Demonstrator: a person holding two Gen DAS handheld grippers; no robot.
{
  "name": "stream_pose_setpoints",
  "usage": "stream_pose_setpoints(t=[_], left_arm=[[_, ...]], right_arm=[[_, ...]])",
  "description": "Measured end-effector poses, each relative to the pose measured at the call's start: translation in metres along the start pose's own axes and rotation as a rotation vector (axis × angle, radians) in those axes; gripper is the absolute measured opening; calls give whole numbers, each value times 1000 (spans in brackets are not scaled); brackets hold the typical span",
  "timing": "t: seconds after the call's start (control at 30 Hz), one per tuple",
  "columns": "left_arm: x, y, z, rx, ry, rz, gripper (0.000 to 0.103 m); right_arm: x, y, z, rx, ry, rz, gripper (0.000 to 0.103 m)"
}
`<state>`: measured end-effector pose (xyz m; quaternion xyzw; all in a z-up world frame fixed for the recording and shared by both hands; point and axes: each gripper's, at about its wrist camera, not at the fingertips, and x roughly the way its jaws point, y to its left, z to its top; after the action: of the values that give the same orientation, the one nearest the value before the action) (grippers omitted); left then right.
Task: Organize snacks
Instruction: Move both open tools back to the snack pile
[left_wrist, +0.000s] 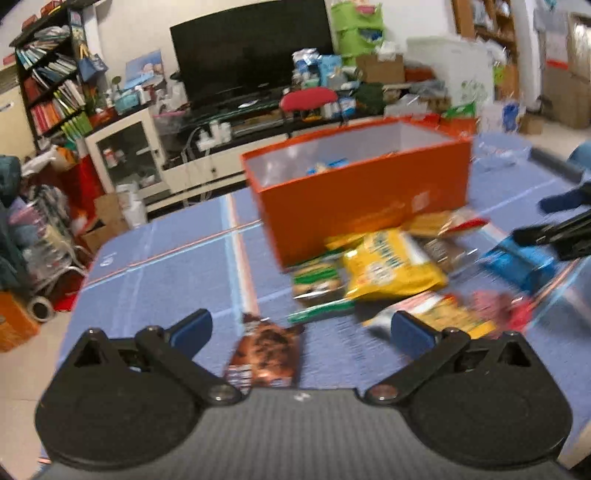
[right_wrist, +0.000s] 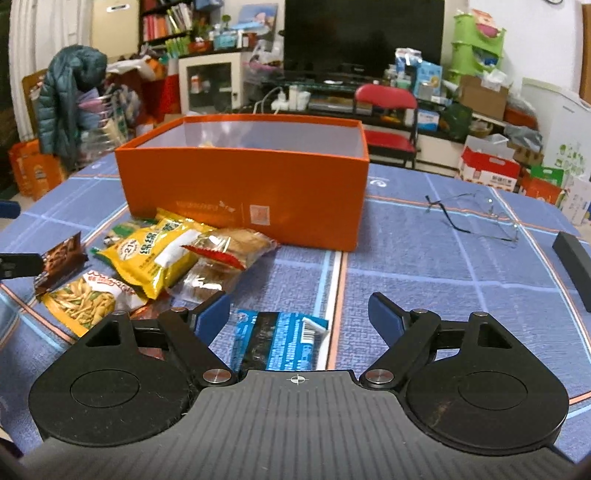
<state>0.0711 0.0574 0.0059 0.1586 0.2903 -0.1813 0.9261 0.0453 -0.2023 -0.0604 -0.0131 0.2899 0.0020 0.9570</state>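
A heap of snack packets, the yellow bag (right_wrist: 155, 254) topmost, lies on the blue tablecloth (right_wrist: 424, 266) against the front wall of the open orange box (right_wrist: 243, 188), which already holds a few packets. In front of the box, the right gripper (right_wrist: 299, 314) hangs with jaws wide and empty above a blue packet (right_wrist: 277, 339). To the box's left front, the left gripper (left_wrist: 301, 328) gapes equally wide over a brown packet (left_wrist: 266, 350), gripping nothing.

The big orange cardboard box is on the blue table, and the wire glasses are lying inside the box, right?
Not quite. The big orange cardboard box is on the blue table, but the wire glasses are not inside it. They lie on the table beside the box, apart from it. The right wrist view shows this.
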Motion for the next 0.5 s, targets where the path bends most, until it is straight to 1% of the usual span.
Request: stream_pose_setpoints(t=[0.1, 0.17, 0.3, 0.4, 0.5], left_arm=[[17, 20, -3, -54, 53, -50, 102], [26, 29, -6, -77, 71, -73, 102], [36, 34, -11, -65, 70, -98, 102], [41, 39, -13, -100, 66, -130, 102], [46, 41, -14, -108, 76, -112, 102]], right_arm=[[3, 2, -1, -6, 9, 10, 74], [4, 3, -2, -7, 16, 13, 74], [4, 4, -7, -19, 26, 5, 74], [3, 6, -10, -26, 22, -2, 74], [5, 5, -11, -19, 25, -2, 75]])
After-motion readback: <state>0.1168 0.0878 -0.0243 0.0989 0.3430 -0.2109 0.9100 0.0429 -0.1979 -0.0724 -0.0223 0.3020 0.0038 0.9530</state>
